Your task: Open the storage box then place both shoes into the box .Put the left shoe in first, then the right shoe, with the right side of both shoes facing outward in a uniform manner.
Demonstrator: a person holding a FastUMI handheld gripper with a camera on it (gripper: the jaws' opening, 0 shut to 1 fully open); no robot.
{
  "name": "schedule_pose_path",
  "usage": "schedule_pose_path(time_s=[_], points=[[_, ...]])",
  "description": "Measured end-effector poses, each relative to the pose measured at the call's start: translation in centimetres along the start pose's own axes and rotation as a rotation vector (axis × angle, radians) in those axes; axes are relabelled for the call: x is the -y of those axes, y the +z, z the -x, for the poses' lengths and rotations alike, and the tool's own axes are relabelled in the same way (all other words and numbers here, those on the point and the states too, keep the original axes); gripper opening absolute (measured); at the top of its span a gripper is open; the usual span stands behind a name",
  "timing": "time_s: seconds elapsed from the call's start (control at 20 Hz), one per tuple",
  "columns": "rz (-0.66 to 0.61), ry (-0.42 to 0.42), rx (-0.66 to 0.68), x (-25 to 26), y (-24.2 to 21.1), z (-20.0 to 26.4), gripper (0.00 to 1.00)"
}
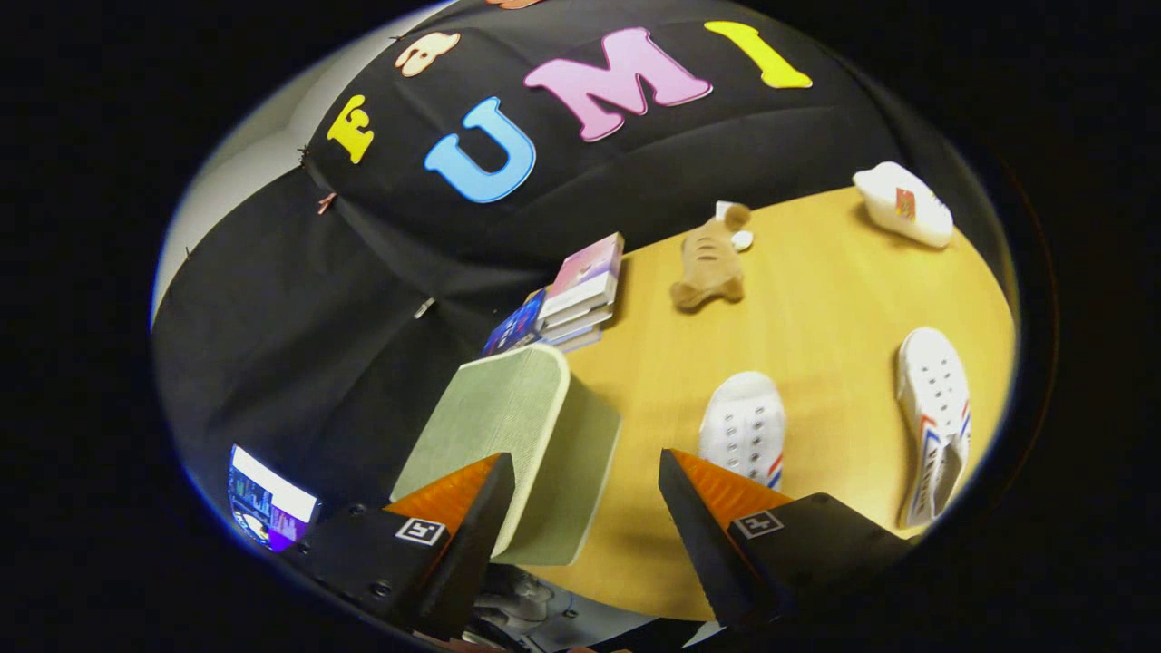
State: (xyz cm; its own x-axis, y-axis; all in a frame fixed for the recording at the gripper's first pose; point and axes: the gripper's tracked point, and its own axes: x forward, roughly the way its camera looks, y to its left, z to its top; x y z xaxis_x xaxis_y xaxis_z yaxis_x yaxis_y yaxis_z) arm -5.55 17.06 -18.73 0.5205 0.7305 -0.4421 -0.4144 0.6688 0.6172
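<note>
Our gripper (585, 508) stands wide open and empty around the pale green fabric storage box (517, 444), white perforated shoes (746, 426) just beside; we risk tipping the light box while opening it.

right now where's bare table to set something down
Bare wood lies between the brown plush toy and the two white perforated shoes, and between the toy and the white bottle. It is crowded by the green fabric storage box and stacked books. The open gripper hovers beside the box.
</note>
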Motion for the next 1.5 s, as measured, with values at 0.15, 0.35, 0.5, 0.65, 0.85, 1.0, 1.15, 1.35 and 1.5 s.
schedule_pose_path(time_s=[0.15, 0.35, 0.5, 0.65, 0.85, 1.0, 1.15, 1.35, 1.5], points=[[0.001, 0.076, -0.086, -0.8, -2.7, -2.1, 0.98], [-0.063, 0.234, -0.196, -3.6, -5.1, -4.2, 0.98], [-0.107, 0.322, -0.259, -5.0, -6.5, -5.2, 0.98], [-0.193, 0.381, -0.315, -5.8, -7.9, -5.4, 0.98], [-0.360, 0.409, -0.345, -7.0, -8.1, -5.7, 0.95], [-0.401, 0.416, -0.349, -7.6, -7.7, -6.0, 0.71], [-0.449, 0.414, -0.351, -7.9, -7.1, -6.2, 0.56], [-0.529, 0.380, -0.340, -7.9, -6.1, -6.0, 0.08], [-0.511, 0.370, -0.357, -8.2, -6.2, -5.6, 0.05]])
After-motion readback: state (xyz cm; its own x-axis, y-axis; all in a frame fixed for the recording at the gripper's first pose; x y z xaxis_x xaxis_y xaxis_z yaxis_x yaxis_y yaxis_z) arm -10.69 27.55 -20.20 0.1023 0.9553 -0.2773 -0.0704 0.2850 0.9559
